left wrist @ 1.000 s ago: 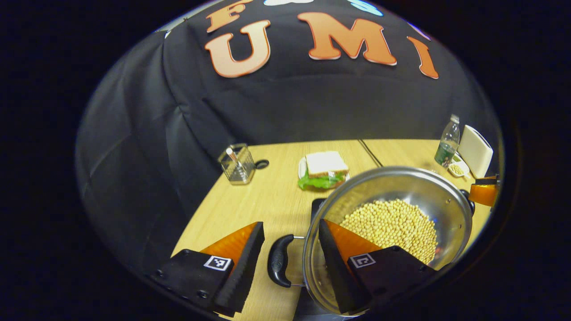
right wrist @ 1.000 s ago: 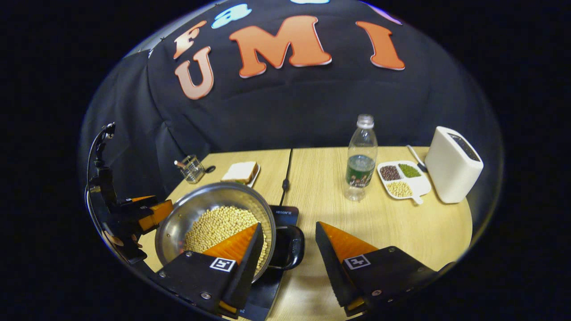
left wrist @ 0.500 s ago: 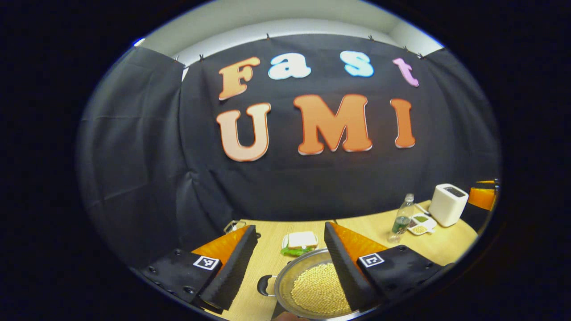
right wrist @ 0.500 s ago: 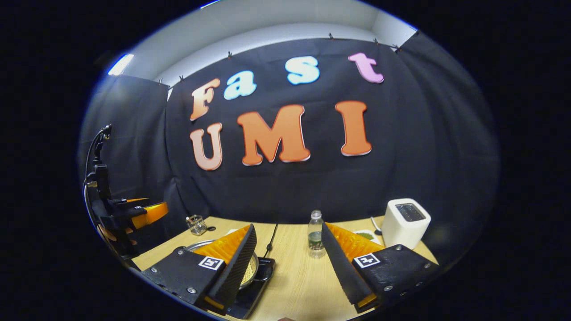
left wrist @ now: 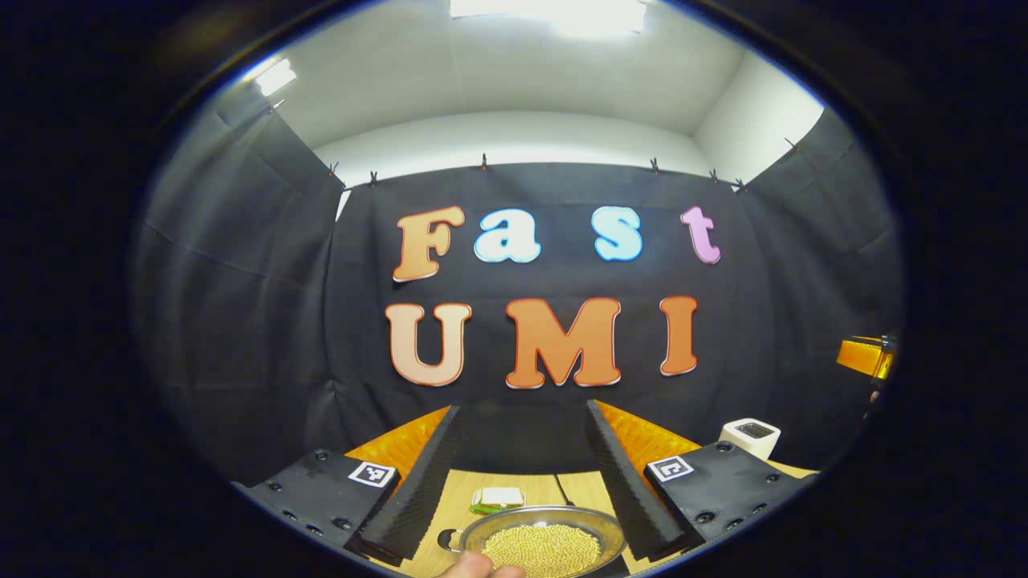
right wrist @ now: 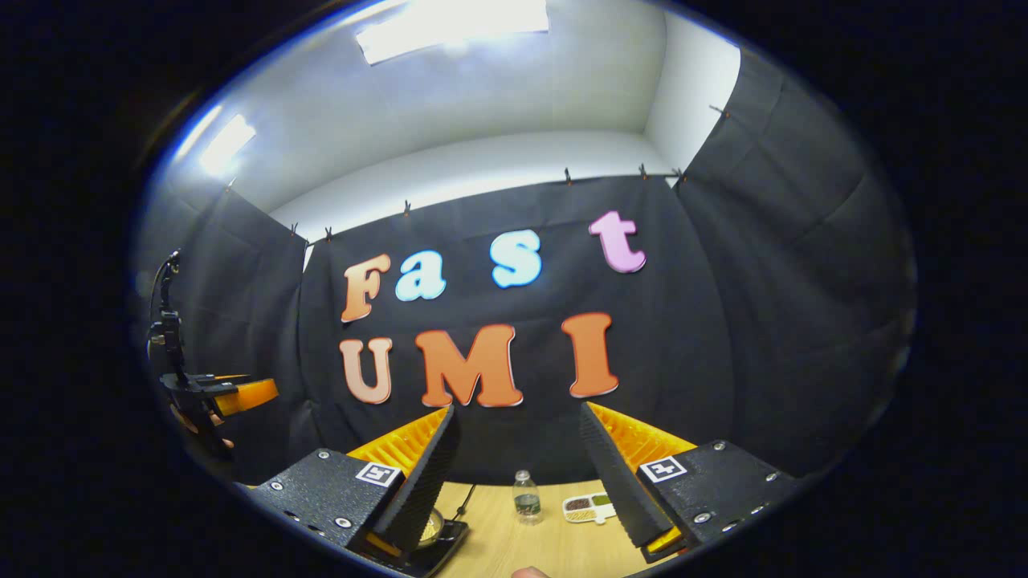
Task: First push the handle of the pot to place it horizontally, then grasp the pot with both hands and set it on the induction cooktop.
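Steel pot (left wrist: 544,539) with pale yellow beans inside sits low on the wooden table (right wrist: 514,546), and in the right gripper view a small part of its rim shows over a dark flat slab, which I judge to be the induction cooktop (right wrist: 438,539). So the pot seems to be already set on its place, and its side handle (left wrist: 446,539) points out level to the side.

Both grippers are lifted high above the table and look toward the booth's wall, probably because their work is finished. The left gripper (left wrist: 520,457) has its jaws wide apart and holds nothing; the pot lies far below, between its fingers. The right gripper (right wrist: 516,453) is also spread wide and empty. A fingertip (left wrist: 470,567) of the person shows at the bottom edge.

On the table beyond stand a sandwich (left wrist: 496,499), a water bottle (right wrist: 526,498), a divided dish (right wrist: 590,506) and a white toaster (left wrist: 751,436), all well apart from the pot.
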Demonstrator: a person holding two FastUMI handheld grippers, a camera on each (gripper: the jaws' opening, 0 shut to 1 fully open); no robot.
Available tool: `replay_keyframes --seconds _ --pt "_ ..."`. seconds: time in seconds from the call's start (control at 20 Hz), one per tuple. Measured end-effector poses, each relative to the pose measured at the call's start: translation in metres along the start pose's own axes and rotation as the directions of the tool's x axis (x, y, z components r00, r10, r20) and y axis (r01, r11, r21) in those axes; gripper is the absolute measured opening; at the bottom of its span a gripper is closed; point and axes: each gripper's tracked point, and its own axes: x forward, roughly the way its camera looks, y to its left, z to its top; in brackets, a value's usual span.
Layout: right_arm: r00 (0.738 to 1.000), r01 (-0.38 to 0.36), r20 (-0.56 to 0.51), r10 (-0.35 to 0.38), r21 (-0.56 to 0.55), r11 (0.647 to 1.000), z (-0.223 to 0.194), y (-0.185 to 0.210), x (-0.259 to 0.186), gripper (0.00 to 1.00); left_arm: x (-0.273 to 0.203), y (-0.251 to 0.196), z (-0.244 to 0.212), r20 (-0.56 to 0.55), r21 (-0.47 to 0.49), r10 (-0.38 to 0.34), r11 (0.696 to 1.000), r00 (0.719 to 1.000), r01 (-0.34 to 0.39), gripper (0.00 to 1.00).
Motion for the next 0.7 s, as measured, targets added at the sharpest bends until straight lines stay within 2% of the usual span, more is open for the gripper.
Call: replay_keyframes --seconds 0.2,0.35,0.55,0.7 --pt "0.996 0.051 0.073 -0.048 -0.038 0.998 0.042 -0.018 -0.026 0.93 -0.033 -0.004 0.036 0.066 0.004 -0.031 1.000 0.997 0.031 1.00" --pt "0.993 0.050 0.110 -0.044 -0.056 0.997 0.061 -0.014 -0.041 0.93 -0.056 -0.004 0.061 0.120 -0.020 -0.035 0.999 0.992 0.038 1.00" --pt "0.989 0.056 0.141 -0.040 -0.112 0.992 0.074 -0.006 -0.059 0.93 -0.075 0.010 0.087 0.191 0.010 0.021 1.000 0.981 -0.023 1.00" --pt "0.989 0.042 0.147 -0.020 -0.150 0.988 0.078 0.002 -0.064 0.93 -0.086 0.005 0.097 0.224 0.000 0.025 1.000 0.974 -0.026 1.00"
